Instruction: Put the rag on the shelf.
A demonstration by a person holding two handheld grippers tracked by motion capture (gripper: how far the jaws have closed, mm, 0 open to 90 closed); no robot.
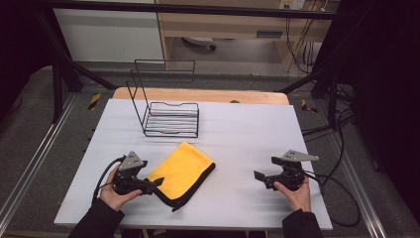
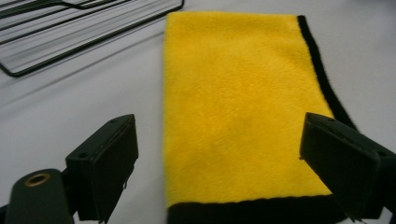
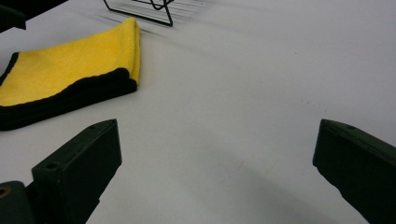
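On the flat white table (image 1: 237, 134), a soft yellow cloth (image 1: 182, 171) is lying folded into a long rectangle. It is looking fluffy, and a black strip is running along its edges. The cloth is sitting near the front, left of the middle, just in front of a thin black wire rack (image 1: 171, 118) with straight bars.

The left gripper (image 1: 157, 182) is resting right at the cloth's near corner. Its hard black jaws are standing wide apart, holding nothing, with the cloth's short black edge lying between them in the left gripper view.

The right gripper (image 1: 258, 175) is sitting well away from the cloth, over bare table. Its blocky jaws are gaping wide too, holding nothing.
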